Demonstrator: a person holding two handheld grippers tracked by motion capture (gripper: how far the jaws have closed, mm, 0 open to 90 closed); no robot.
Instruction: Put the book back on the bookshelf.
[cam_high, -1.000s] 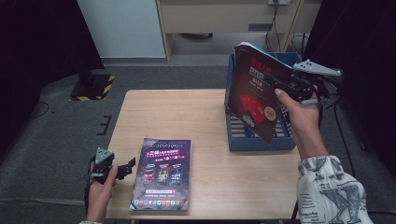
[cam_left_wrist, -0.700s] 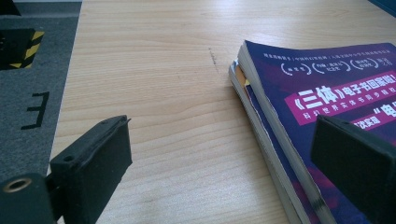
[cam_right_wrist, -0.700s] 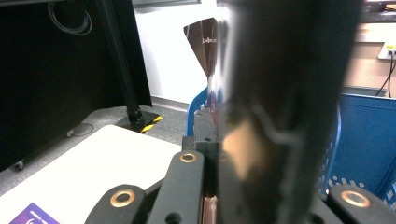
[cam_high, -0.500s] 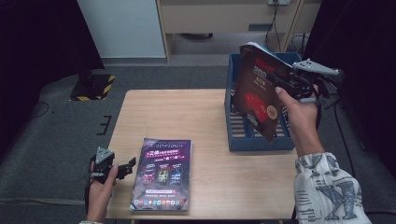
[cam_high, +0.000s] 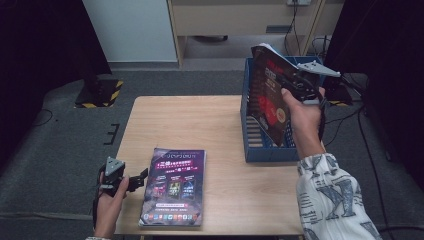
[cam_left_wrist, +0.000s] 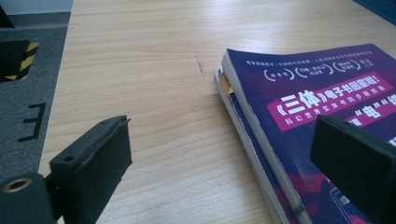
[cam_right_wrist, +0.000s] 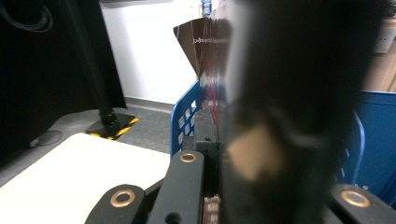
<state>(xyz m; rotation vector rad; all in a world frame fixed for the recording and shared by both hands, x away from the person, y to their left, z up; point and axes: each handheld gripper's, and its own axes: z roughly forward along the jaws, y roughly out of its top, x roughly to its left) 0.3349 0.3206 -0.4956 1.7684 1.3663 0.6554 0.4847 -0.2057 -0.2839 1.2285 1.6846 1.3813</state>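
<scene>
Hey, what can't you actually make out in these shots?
- Small cover print on the dark magazine: too small in the high view, blurred in the right gripper view.
- Blue crate interior: hidden by that magazine and the right tool.
- Lower book under the purple magazine: cover hidden, left gripper view.

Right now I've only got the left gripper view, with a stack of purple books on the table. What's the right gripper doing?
Observer: The right gripper is shut on a dark red magazine, holding it up on edge.
Operator: Where is that over the table?
Observer: At the table's right side, by a blue crate. The magazine's lower part overlaps the crate in the high view, but I cannot tell if it is inside.
Operator: How does my left gripper sit from above?
Observer: The left gripper is at the table's near left edge, right beside the purple books.
</scene>
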